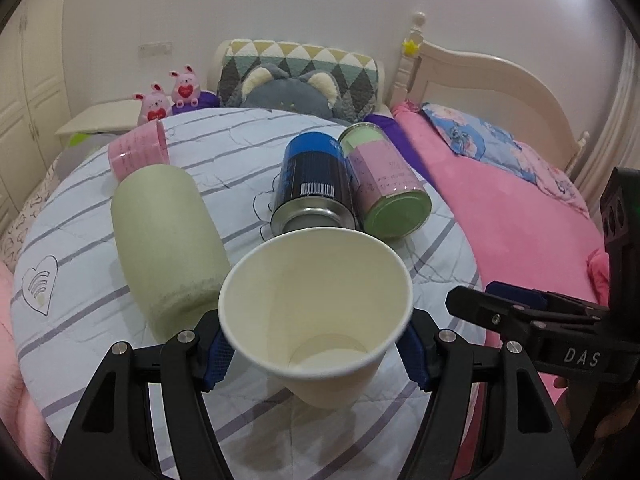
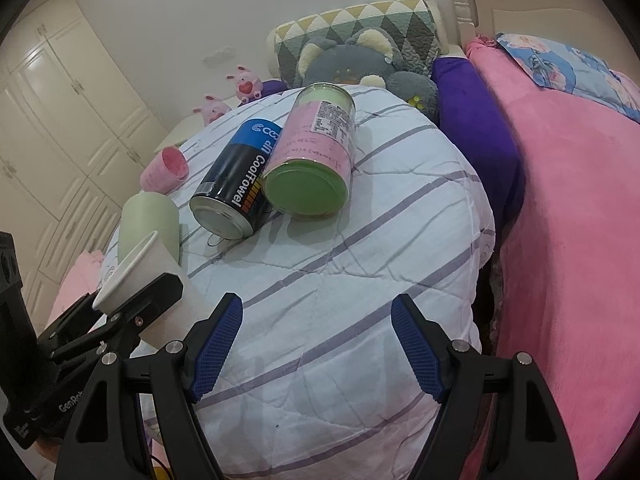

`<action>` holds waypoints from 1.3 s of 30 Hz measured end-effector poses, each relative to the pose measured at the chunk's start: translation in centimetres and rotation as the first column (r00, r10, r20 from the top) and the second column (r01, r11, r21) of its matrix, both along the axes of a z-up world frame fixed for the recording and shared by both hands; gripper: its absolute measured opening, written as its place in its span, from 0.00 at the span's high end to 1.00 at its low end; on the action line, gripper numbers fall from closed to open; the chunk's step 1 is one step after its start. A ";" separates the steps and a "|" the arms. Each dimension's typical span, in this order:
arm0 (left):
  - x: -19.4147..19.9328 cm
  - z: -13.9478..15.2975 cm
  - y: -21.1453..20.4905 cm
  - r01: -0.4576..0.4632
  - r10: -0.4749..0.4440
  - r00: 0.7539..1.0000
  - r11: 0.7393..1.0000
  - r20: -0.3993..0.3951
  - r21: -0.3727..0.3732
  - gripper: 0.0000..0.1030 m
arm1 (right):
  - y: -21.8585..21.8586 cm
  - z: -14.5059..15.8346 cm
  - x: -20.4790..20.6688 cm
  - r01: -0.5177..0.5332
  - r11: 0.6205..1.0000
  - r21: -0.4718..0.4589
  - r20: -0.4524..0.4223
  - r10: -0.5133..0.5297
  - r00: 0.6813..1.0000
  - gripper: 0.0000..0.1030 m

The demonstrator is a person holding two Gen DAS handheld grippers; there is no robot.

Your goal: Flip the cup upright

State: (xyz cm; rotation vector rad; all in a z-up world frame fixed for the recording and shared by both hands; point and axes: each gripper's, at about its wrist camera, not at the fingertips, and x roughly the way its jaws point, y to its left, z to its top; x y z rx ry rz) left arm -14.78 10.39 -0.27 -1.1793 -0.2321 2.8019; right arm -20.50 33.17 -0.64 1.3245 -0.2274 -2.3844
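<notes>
Left wrist view shows my left claw (image 1: 316, 354) clamped on the white paper cup (image 1: 316, 312), its blue pads (image 1: 216, 360) pressing either side of the cup wall just under the rim. I hold the cup above the striped quilt (image 1: 240, 152), its mouth tilted up toward the camera so I see down to its bottom; whether its base touches the quilt I cannot tell. From the right wrist view the same cup (image 2: 160, 280) sits at the far left, partly covered by my left claw's black frame. My right claw (image 2: 316, 348) hangs released, fingers spread wide with nothing between them, hovering over the near edge of the quilt and pointing toward the cans. In the left view it enters from the right edge, just beside the cup, most of its body cut off. Beyond the cup lie a pale green cylinder (image 1: 168, 240), a pink cup (image 1: 138, 152) on its side, a blue-and-black can (image 1: 314, 184) and a pink-and-green can (image 1: 386, 184), the two cans touching. A pink blanket (image 1: 500, 220) covers the bed to the right.
</notes>
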 end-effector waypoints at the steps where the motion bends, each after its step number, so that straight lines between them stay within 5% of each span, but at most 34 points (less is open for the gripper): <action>1: 0.1 -0.1 0.1 -0.001 0.001 1.000 1.000 0.000 0.000 0.32 | 0.0 0.0 0.0 0.000 1.000 0.000 0.002 0.000 1.000 0.24; 18: 2.3 0.3 1.5 0.003 -0.006 0.999 0.996 -0.040 -0.092 0.09 | 0.6 -0.1 1.0 0.032 0.999 0.021 -0.003 -0.032 0.999 0.24; 39: 6.2 2.7 0.9 0.075 -0.088 0.990 0.991 -0.113 -0.113 0.08 | -0.2 2.8 6.9 0.124 0.989 0.083 -0.128 -0.113 0.985 0.24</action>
